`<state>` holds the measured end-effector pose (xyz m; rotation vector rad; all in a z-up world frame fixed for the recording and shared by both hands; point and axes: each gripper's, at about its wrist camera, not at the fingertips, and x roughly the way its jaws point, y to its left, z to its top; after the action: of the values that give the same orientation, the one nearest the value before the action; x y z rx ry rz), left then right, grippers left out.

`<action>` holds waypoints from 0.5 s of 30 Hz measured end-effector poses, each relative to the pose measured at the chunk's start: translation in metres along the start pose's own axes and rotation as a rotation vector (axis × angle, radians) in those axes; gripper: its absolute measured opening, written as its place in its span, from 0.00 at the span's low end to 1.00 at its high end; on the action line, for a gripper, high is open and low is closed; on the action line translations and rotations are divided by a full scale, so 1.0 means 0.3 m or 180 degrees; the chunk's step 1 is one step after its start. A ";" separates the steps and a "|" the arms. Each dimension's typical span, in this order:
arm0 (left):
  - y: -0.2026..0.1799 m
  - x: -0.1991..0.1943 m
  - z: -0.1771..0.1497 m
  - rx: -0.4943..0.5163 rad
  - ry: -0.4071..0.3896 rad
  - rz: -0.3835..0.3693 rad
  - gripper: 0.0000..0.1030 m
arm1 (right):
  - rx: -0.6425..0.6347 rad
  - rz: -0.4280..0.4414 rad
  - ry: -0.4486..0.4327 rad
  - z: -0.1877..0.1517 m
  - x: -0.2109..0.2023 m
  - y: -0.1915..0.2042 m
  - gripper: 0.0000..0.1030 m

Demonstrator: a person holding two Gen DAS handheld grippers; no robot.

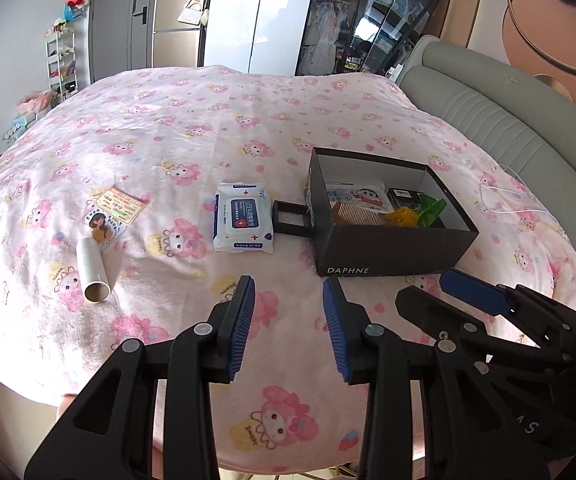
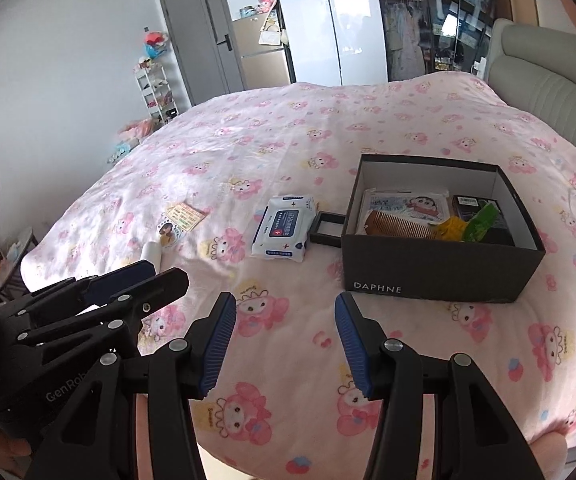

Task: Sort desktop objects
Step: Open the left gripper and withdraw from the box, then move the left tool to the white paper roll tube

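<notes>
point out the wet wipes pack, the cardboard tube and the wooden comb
wet wipes pack (image 1: 243, 217), left wrist view, on its blue label
cardboard tube (image 1: 92, 268), left wrist view, on the middle of its white side
wooden comb (image 2: 402, 227), right wrist view, on its teeth, inside the box

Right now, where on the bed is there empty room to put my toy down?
The big pink blanket beyond the wipes pack and the black box is bare. There is also room between the wipes pack and the cardboard tube. It is crowded inside the box and where the small black frame sits between box and wipes.
</notes>
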<state>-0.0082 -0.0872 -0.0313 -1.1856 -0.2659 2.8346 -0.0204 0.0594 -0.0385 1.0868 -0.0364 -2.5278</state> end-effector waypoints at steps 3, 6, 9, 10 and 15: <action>0.016 0.005 -0.009 -0.0028 0.0007 -0.0024 0.34 | -0.0001 -0.0013 0.0008 -0.009 0.003 0.012 0.46; 0.038 0.012 -0.027 -0.0078 0.0039 -0.0019 0.34 | -0.0033 -0.0015 0.0054 -0.018 0.016 0.025 0.46; 0.066 0.019 -0.043 -0.0115 0.0064 0.0019 0.34 | -0.0063 0.0004 0.0116 -0.031 0.039 0.046 0.46; 0.080 0.021 -0.048 -0.0137 0.0070 0.0031 0.34 | -0.0074 0.0015 0.0131 -0.032 0.046 0.053 0.46; 0.165 0.033 -0.073 -0.0279 0.0099 0.0105 0.34 | -0.0203 0.0065 0.0225 -0.032 0.100 0.115 0.46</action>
<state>0.0012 -0.1317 -0.0622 -1.2604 -0.3761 2.8571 -0.0208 0.0178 -0.0600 1.1437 0.0515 -2.4531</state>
